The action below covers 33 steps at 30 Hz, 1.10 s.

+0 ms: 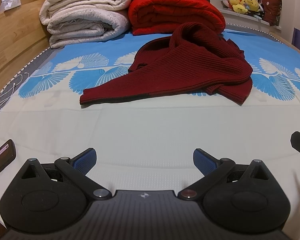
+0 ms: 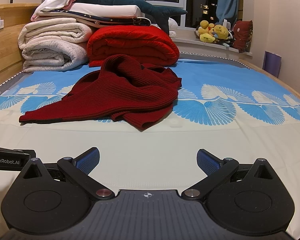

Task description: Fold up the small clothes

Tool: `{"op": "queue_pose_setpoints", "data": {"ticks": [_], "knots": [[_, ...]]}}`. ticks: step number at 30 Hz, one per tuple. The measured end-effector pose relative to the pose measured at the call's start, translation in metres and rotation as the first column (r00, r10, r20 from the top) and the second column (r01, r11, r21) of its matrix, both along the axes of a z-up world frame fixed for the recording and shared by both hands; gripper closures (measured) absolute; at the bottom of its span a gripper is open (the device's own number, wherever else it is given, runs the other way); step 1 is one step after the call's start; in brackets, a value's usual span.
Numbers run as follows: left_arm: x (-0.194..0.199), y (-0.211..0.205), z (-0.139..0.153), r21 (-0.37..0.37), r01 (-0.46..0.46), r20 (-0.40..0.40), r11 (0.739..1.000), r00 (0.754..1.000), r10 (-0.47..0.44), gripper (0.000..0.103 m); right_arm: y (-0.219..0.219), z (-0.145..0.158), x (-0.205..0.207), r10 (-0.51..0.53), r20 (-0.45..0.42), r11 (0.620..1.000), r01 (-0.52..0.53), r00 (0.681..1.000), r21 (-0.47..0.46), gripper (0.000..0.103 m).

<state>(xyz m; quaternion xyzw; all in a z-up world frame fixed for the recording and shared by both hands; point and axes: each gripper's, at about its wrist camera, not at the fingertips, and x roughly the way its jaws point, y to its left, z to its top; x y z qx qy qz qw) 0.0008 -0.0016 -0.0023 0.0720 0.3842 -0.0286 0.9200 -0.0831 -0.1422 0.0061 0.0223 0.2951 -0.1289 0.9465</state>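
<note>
A dark red ribbed knit sweater [image 1: 182,68] lies crumpled on the bed sheet [image 1: 150,130], about midway up the bed, where the plain cream band meets the blue fan print. One sleeve stretches flat toward the near left, its cuff resting on the cream part; the body and the other sleeve are bunched in a heap to the right, with the neckline humped up at the far side. Nothing is squared or laid flat, so folding looks not yet begun; the garment will likely need spreading first.

The left gripper [image 1: 144,160] sits low over the near cream stretch of sheet, its blue-padded tongs spread wide with nothing between them, well apart from the sweater. The right gripper [image 2: 148,160] is in the same posture, wide and empty, just beside the left one, whose body shows at the near left edge of the right wrist view. Both face the garment squarely, which suits a start from either side.

Behind the sweater a folded red blanket [image 2: 132,44] and rolled white quilts [image 2: 52,46] are stacked against the far end, leaving the middle free as a work surface. Yellow plush toys [image 2: 214,31] sit on the window sill at far right. A phone [image 1: 2,158] lies at the near left edge.
</note>
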Motion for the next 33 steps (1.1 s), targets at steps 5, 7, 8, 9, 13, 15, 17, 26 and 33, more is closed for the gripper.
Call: {"op": "queue_pose_setpoints", "data": {"ticks": [5,7,8,9,13,15,17,26,33], "knots": [[0.0,0.0,0.0,0.0,0.001,0.003,1.0,1.0,-0.001,0.0,0.0,0.0,0.0,0.0,0.0,1.0,0.0,1.0,0.0,0.001],[0.0,0.0,-0.001,0.001,0.001,0.003,1.0,1.0,-0.001,0.0,0.0,0.0,0.0,0.0,0.0,1.0,0.0,1.0,0.001,0.001],[-0.001,0.0,-0.001,0.0,0.001,0.003,1.0,1.0,-0.001,0.0,0.0,0.0,0.0,0.0,0.0,1.0,0.0,1.0,0.0,0.001],[0.0,0.0,-0.001,-0.001,0.001,0.002,1.0,1.0,-0.001,0.0,0.0,0.0,0.0,0.001,-0.001,1.0,-0.001,1.0,0.0,0.001],[0.0,0.0,-0.001,-0.001,0.001,0.002,1.0,1.0,-0.001,0.0,0.0,0.001,0.0,0.0,0.0,1.0,0.0,1.0,0.001,0.001],[0.0,0.0,-0.001,0.0,0.001,0.002,1.0,1.0,-0.001,0.0,0.0,0.0,0.0,0.0,-0.001,1.0,0.0,1.0,0.002,0.001],[0.0,0.0,-0.001,0.0,0.001,0.001,1.0,1.0,-0.001,0.0,0.0,0.0,0.0,0.0,-0.001,1.0,0.0,1.0,0.002,0.001],[0.0,0.0,-0.001,0.0,0.002,-0.002,1.0,1.0,-0.002,0.0,0.001,0.002,-0.002,0.0,-0.002,1.0,0.0,1.0,0.002,0.001],[0.0,0.0,-0.001,0.0,0.001,-0.003,1.0,1.0,-0.001,0.0,0.013,-0.003,0.0,0.005,-0.008,1.0,-0.004,1.0,0.01,0.001]]}}
